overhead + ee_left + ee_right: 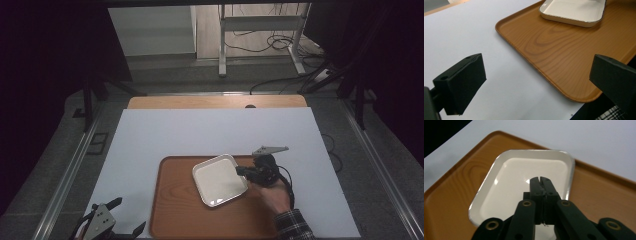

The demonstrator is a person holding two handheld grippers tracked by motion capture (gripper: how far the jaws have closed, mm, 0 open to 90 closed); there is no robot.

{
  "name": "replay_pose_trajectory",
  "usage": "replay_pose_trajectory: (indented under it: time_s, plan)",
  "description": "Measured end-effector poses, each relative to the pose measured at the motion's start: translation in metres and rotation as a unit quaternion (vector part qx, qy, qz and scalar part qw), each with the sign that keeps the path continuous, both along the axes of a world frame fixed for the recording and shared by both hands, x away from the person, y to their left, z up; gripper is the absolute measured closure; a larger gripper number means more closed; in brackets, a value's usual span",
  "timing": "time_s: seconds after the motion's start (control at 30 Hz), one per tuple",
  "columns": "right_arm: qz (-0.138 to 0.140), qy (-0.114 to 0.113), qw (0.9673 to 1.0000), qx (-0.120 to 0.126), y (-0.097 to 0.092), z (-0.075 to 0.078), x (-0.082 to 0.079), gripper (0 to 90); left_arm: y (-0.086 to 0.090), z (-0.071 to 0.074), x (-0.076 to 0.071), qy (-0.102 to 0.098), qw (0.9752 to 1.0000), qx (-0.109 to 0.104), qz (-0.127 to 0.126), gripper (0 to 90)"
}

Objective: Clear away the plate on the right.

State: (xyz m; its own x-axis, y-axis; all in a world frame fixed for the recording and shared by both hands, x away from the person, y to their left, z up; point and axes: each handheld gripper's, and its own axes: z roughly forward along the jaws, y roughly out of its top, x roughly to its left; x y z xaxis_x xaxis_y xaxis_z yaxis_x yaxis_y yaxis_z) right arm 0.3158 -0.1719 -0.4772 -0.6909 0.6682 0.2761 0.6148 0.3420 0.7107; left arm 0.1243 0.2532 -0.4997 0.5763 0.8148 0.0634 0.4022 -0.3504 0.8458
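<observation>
at the bottom left of the high view, nearest the camera, the left gripper [131,216] hangs low over the white table cover [210,130], its black jaws spread wide and holding nothing; in the left gripper view they stand at the lower left and right edges of the frame with the near corner of the wooden tray [564,62] between them. right of centre in the high view, a hand [274,196] in a plaid sleeve [295,226] brings the right gripper [239,170] to the right-hand rim of a white square plate [216,181] that sits on the tray [175,210], toward its upper right part. the right gripper view shows that gripper's jaws pressed together at mid-frame, their tips over the plate's pale inside near its lower right rim; whether the rim is pinched between them or they merely hover shut above it cannot be told. the plate [524,177] lies turned at an angle to the tray's edges, flat as far as can be seen. the work in hand appears to be placing or adjusting the plate on the tray. the next move likely calls for a steady hand: either a clean release with the plate fully down, or a firm hold on the thin rim before any lift, with the idle left gripper free to steady the tray.
</observation>
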Motion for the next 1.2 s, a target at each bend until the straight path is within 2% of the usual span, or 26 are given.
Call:
replay_pose_trajectory:
  time_s: [0.13,0.3,0.73,0.83,0.93,1.07,1.2]
  plan:
    - [0.018,-0.002,0.9998,-0.012,0.006,0.004,-0.014,89.6,0.0,0.0,0.0,0.0,1.0,0.001,-0.001,0.4]
    - [0.042,0.004,0.999,-0.016,0.014,0.004,-0.029,89.6,-0.001,0.0,0.0,0.0,1.0,0.004,-0.002,0.5]
    - [0.086,0.023,0.9952,-0.041,0.029,-0.012,-0.068,89.4,-0.001,0.0,0.0,0.0,1.0,0.006,-0.002,0.5]
    - [0.095,0.032,0.9938,-0.049,0.034,-0.019,-0.071,89.3,-0.002,0.0,0.0,0.0,1.0,0.007,-0.003,0.5]
    - [0.101,0.037,0.9919,-0.067,0.039,-0.027,-0.07,89.4,-0.002,0.0,0.0,0.0,1.0,0.009,-0.004,0.6]
    - [0.103,0.035,0.9905,-0.084,0.043,-0.033,-0.068,89.4,-0.002,0.0,0.0,0.0,0.9999,0.01,-0.004,0.6]
    - [0.105,0.031,0.9906,-0.082,0.046,-0.034,-0.066,89.4,-0.002,0.0,0.0,0.0,0.9999,0.011,-0.004,0.6]
